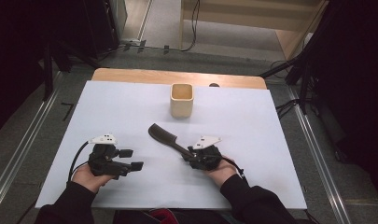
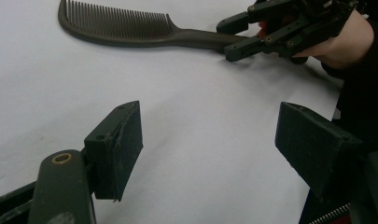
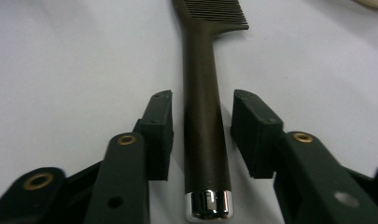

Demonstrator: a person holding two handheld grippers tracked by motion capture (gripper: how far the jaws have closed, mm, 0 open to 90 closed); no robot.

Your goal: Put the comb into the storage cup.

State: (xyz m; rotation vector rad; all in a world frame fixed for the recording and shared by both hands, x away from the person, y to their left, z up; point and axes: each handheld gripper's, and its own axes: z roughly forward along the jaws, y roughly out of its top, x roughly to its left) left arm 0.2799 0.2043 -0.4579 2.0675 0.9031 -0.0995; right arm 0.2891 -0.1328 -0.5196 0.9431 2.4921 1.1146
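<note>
Closing on the comb (image 3: 203, 116) handle, the right tool (image 3: 201, 116) has its jaws astride it with slim gaps on both sides, not yet clamped, so an off-centre squeeze could nudge the round handle sideways or spin the comb flat on the desk (image 1: 252, 140). Comb lies flat in front of the cup (image 1: 182, 100), teeth end toward the cup, handle end between the jaws. Left tool (image 2: 207, 140) sits with jaws wide apart, empty, left of the comb.

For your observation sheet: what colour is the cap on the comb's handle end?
Shiny silver cap, clearest in the right gripper view.
</note>
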